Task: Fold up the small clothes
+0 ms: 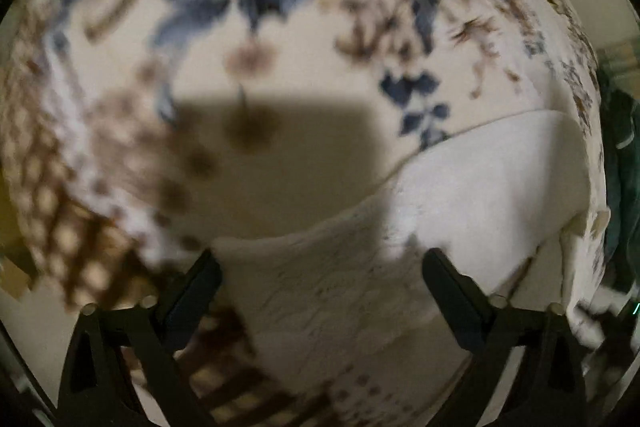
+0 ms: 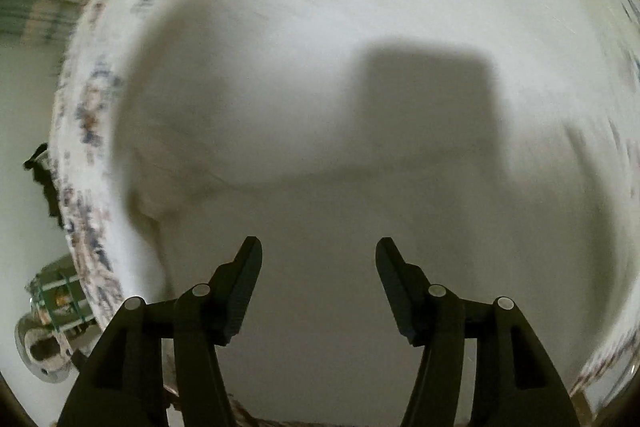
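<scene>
A small white garment [image 1: 460, 195] with a lacy, textured weave lies on a cream rug patterned in blue and brown [image 1: 280, 39]. In the left wrist view my left gripper [image 1: 320, 259] points steeply down over the garment's near edge, its jaws spread wide with cloth showing between them but no pad pressing on it. The right wrist view is filled by the same white garment [image 2: 320, 47], blurred. My right gripper [image 2: 318, 247] hovers above it with its jaws parted and nothing gripped between them. Each gripper casts a blocky shadow ahead of itself.
The rug's patterned border [image 2: 84, 155] curves down the left of the right wrist view, with pale floor beyond it. A dark green cloth [image 1: 622, 179] lies past the rug's right edge. A green-and-white object [image 2: 60, 291] sits on the floor at the lower left.
</scene>
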